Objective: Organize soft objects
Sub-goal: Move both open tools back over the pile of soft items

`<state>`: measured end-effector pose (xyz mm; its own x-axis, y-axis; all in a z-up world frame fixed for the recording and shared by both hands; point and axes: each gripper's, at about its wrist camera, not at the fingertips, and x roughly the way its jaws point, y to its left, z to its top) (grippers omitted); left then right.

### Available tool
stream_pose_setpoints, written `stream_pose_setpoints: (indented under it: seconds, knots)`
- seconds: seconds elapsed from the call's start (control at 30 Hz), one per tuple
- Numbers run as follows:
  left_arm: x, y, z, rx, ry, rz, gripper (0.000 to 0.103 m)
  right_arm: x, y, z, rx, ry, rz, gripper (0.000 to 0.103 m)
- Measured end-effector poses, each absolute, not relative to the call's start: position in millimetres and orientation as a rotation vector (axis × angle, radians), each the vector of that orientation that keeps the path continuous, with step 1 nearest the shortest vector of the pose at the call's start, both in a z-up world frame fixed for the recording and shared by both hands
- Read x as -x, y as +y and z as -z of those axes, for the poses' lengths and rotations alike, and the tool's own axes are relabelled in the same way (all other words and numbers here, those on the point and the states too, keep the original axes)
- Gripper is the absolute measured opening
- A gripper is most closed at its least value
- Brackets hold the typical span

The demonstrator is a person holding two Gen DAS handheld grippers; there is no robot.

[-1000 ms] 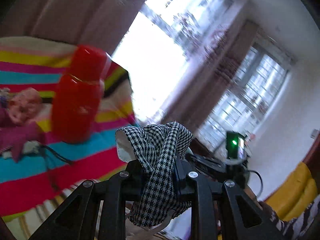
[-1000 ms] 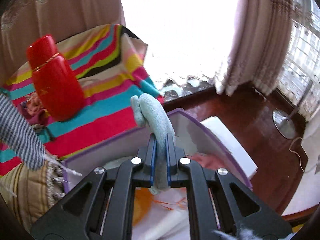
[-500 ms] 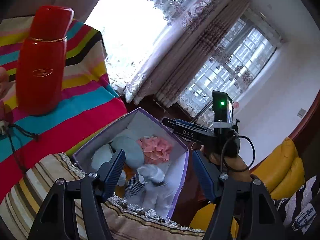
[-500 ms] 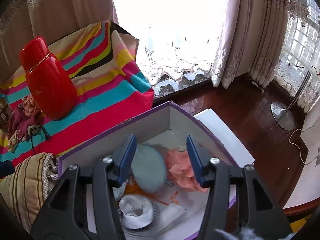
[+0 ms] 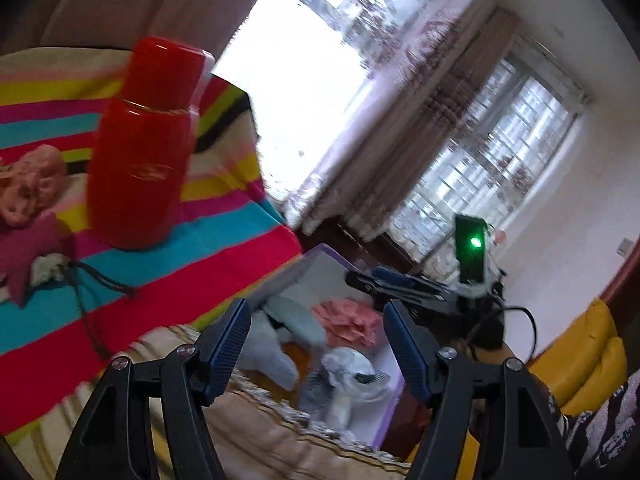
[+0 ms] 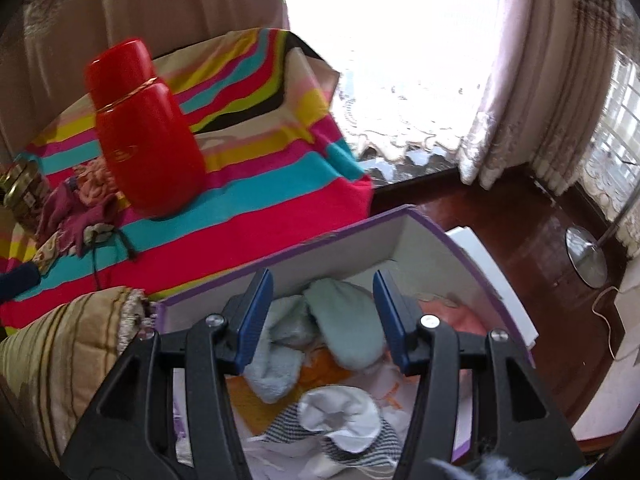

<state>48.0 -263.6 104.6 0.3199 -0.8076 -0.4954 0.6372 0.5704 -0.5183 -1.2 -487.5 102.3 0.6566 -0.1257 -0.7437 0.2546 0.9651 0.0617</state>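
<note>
Both tools are released and carry nothing. The left tool (image 5: 318,344) has its blue-padded jaws spread wide, with no fabric between or against the pads. Ahead of and below it sits the purple-edged box (image 5: 298,270), open at the top; the soft items lie inside. The right tool (image 6: 323,316) has its jaws parted about half as wide as they can go, and the pads touch nothing. It points steeply down into the same box (image 6: 340,236). Directly beyond its jaws, framed between them, lies a pale green sock (image 6: 348,324); just to the left of that, under the left pad, lies a light blue sock (image 6: 276,360). A pink fabric piece (image 6: 464,320) rests in the box to the right of the right pad. Nearer the tool, below the jaws, a checked cloth with white lining (image 6: 340,420) lies on the box floor. In the left wrist view the same pink fabric piece (image 5: 348,322) and checked cloth (image 5: 340,380) appear between the spread jaws, well below them. To the left of both tools a red flask (image 6: 144,136) stands upright on a striped blanket (image 6: 260,160). A tan striped cushion (image 6: 60,368) lies beside the box's near left corner.
</note>
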Motion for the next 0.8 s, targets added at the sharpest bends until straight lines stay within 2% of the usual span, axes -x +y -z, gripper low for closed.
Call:
stream_pose_setpoints:
  seconds: [0.8]
  knots:
    - [-121, -88, -89, 0.372, 0.690, 0.414, 0.070, -51, -366, -106, -0.054, 0.872, -0.041, 0.056]
